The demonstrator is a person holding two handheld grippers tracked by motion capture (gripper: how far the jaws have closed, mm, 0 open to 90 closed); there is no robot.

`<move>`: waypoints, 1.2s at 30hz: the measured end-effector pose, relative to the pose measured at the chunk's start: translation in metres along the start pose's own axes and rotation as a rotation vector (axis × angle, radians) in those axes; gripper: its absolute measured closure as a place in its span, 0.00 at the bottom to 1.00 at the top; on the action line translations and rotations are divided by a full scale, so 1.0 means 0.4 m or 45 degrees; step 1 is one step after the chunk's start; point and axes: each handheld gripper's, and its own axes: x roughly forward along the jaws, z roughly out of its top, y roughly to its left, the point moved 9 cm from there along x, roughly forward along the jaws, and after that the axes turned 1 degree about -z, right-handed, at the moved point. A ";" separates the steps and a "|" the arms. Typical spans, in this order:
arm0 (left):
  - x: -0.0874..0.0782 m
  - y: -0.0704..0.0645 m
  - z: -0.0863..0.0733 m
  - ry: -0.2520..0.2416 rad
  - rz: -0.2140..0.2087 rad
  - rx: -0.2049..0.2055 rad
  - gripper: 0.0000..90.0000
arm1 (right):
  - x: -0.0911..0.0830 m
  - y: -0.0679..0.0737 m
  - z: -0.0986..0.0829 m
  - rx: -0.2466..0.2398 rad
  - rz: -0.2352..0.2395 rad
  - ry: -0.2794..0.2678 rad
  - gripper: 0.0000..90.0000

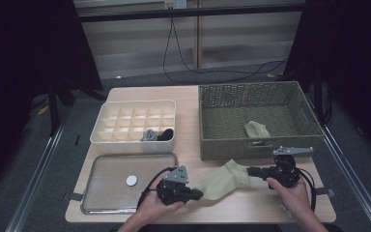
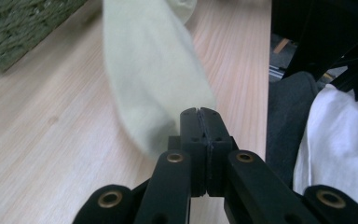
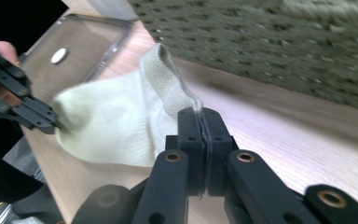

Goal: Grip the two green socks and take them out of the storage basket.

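**Pale green sock stretched between two hand-held grippers**

The left hand-held gripper (image 1: 199,195) has its jaws pressed together on the toe end of a pale green sock (image 1: 222,180); in the left gripper view the fabric (image 2: 154,79) runs away from the closed tips. The right hand-held gripper (image 1: 249,170) is likewise clamped on the sock, at the ribbed cuff (image 3: 170,84), which shows pinched between its jaws in the right gripper view. The sock hangs or lies low over the front of the bench (image 1: 251,205), spread out between the two grippers, just in front of the woven basket (image 1: 222,147).

The step in hand looks like straightening the sock before folding or rolling it. The next move probably calls for bringing one end over to the other while both grips hold, then carrying the bundle to a compartment of the organiser.

Containers, going outward:
- The woven basket, at the right rear, holds one more pale green sock (image 1: 257,129) lying loose on its floor.
- The cream divided organiser (image 1: 111,139), at the left rear, has a grey sock (image 1: 149,135) and a black sock (image 1: 166,134) in adjoining cells of its front row; the other cells look empty.
- The metal tray (image 1: 101,203), at the front left, carries a small white round disc (image 1: 132,181).
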 end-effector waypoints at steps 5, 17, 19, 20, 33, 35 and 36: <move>0.004 0.010 -0.011 -0.004 0.008 -0.016 1.00 | 0.015 -0.021 -0.020 0.004 -0.039 0.051 0.99; 0.010 0.012 -0.010 -0.017 0.006 -0.036 0.89 | 0.046 -0.009 -0.041 -0.023 -0.022 0.112 0.96; 0.007 0.013 -0.007 -0.030 -0.003 -0.058 0.86 | 0.044 -0.013 -0.038 -0.018 -0.042 0.099 0.91; 0.005 0.016 -0.006 -0.036 0.011 -0.071 0.86 | 0.042 -0.016 -0.037 -0.015 -0.051 0.097 0.91; 0.000 0.051 0.010 -0.085 0.096 -0.167 0.79 | 0.070 0.034 -0.047 -0.084 0.025 0.134 0.92; 0.005 0.048 0.002 -0.044 0.089 -0.151 0.77 | 0.083 0.037 -0.056 -0.099 0.033 0.162 0.92; 0.008 0.044 -0.003 -0.021 0.078 -0.158 0.76 | 0.089 0.037 -0.062 -0.107 0.033 0.179 0.92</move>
